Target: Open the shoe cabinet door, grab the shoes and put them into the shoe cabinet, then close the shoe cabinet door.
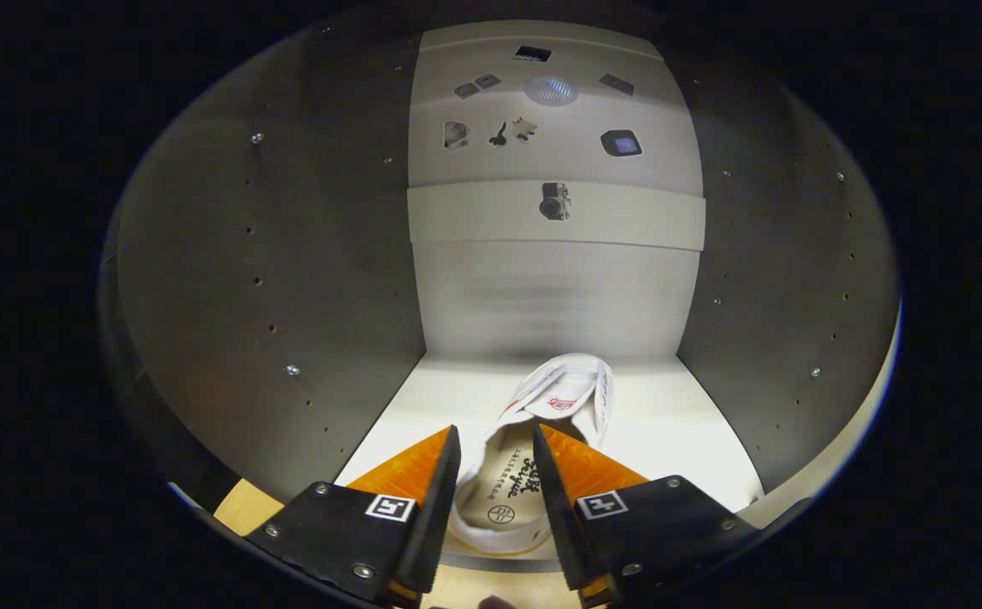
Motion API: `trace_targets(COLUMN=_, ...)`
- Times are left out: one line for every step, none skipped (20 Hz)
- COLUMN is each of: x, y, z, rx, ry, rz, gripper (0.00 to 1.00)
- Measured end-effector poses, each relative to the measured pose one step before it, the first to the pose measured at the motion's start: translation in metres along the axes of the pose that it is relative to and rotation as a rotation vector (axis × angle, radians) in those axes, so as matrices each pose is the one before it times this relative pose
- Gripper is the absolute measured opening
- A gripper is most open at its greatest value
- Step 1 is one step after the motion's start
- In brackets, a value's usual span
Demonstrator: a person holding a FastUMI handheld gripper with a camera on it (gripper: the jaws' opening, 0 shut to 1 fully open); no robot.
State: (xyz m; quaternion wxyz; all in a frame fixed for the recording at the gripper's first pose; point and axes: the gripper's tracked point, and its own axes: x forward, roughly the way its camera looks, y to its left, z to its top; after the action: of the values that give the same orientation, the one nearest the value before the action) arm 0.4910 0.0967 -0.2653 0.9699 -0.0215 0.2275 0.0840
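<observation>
I am looking into the open shoe cabinet, with its pale floor [685, 423], back wall [554, 296] and grey side walls [288, 271]. A white shoe [562, 393] with red print on its tongue lies on the cabinet floor, toe pointing at the back wall. Its heel end sits between the fingers of my gripper [496, 430], and the insole shows in the gap. The left finger lies against the shoe's left side and the right finger covers its right side, so the gripper is shut on the heel.
A pale crossbar [626, 216] spans the back wall above the shoe, with a panel of small cut-outs above it. Rows of peg holes and screws dot both side walls. A strip of wooden floor [245, 507] shows below the cabinet's front edge.
</observation>
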Motion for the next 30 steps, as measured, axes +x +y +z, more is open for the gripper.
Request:
trace_targets(x=-0.0122, y=0.00051, z=0.00092, rx=0.00074, ry=-0.00378, rz=-0.00691, gripper=0.64)
trace_targets(x=-0.01253, y=-0.00055, z=-0.00181, rx=-0.00457, ry=-0.00262, rz=-0.01592, gripper=0.72)
trace_targets(x=-0.00985, y=-0.00014, z=-0.00069, rx=-0.00311, ry=-0.00469, rz=-0.01333, gripper=0.78)
trace_targets(x=-0.01075, y=0.00143, z=-0.00075, rx=0.00083, ry=-0.00531, rz=-0.00516, gripper=0.8)
trace_targets(x=-0.00939, y=0.00118, z=-0.00204, rx=0.003, ry=-0.00184, rz=-0.00108, gripper=0.81)
trace_targets(x=-0.01143, y=0.00163, z=-0.00355, rx=0.00424, ry=0.00142, rz=-0.00545, gripper=0.82)
trace_targets(x=-0.01067, y=0.00116, z=-0.00266, rx=0.00497, ry=0.00036, rz=-0.00609, gripper=0.83)
trace_targets(x=-0.01152, y=0.00218, z=-0.00336, rx=0.00469, ry=-0.00115, rz=-0.00601, gripper=0.83)
trace_targets(x=-0.01161, y=0.00114, z=-0.00481, rx=0.00396, ry=-0.00021, rz=-0.00453, gripper=0.84)
trace_targets(x=-0.01178, y=0.00256, z=-0.00553, rx=0.00366, ry=-0.00174, rz=-0.00543, gripper=0.84)
trace_targets(x=-0.01068, y=0.00028, z=-0.00667, rx=0.00103, ry=0.00342, rz=-0.0105, gripper=0.85)
trace_targets(x=-0.01328, y=0.00145, z=-0.00924, rx=0.00057, ry=0.01056, rz=-0.00983, gripper=0.85)
trace_targets(x=-0.01596, y=0.00185, z=-0.00995, rx=0.00231, ry=0.00644, rz=-0.0047, gripper=0.86)
trace_targets(x=-0.01353, y=0.0012, z=-0.01059, rx=0.00042, ry=0.0088, rz=-0.00442, gripper=0.86)
trace_targets(x=-0.0135, y=-0.00145, z=-0.00972, rx=-0.00257, ry=0.01074, rz=-0.00855, gripper=0.86)
trace_targets(x=-0.01396, y=-0.00039, z=-0.0104, rx=-0.00593, ry=0.01025, rz=-0.00926, gripper=0.86)
trace_targets(x=-0.0132, y=-0.00218, z=-0.0108, rx=-0.00916, ry=0.00815, rz=-0.01202, gripper=0.86)
trace_targets(x=-0.01229, y=-0.00189, z=-0.00856, rx=-0.00915, ry=0.00626, rz=-0.01219, gripper=0.87)
trace_targets(x=-0.01165, y=-0.00332, z=-0.01155, rx=-0.00953, ry=0.0146, rz=-0.00891, gripper=0.87)
trace_targets(x=-0.01208, y=-0.00105, z=-0.01283, rx=-0.00991, ry=0.02227, rz=-0.00277, gripper=0.87)
trace_targets(x=-0.01048, y=-0.00086, z=-0.01002, rx=-0.00777, ry=0.01377, rz=0.00004, gripper=0.87)
trace_targets(x=-0.00986, y=-0.00068, z=-0.00856, rx=-0.00884, ry=0.00837, rz=0.00201, gripper=0.87)
trace_targets(x=-0.00751, y=-0.00235, z=-0.00597, rx=-0.00527, ry=0.00859, rz=-0.00123, gripper=0.87)
trace_targets(x=-0.00912, y=0.0008, z=-0.00539, rx=0.00127, ry=0.00409, rz=0.00617, gripper=0.87)
trace_targets(x=-0.00995, y=0.00037, z=-0.00254, rx=0.00734, ry=-0.01033, rz=0.01472, gripper=0.87)
trace_targets(x=-0.00925, y=0.00166, z=0.00103, rx=0.00263, ry=-0.01244, rz=0.01803, gripper=0.87)
trace_targets(x=-0.00928, y=-0.00039, z=0.00112, rx=-0.00231, ry=-0.01363, rz=0.01742, gripper=0.87)
trace_targets(x=-0.00924, y=-0.00185, z=0.00349, rx=-0.00283, ry=-0.01628, rz=0.01885, gripper=0.87)
trace_targets(x=-0.01064, y=-0.00114, z=0.00458, rx=-0.00151, ry=-0.01616, rz=0.0276, gripper=0.87)
trace_targets(x=-0.01205, y=-0.00159, z=0.00532, rx=-0.00122, ry=-0.01937, rz=0.02772, gripper=0.87)
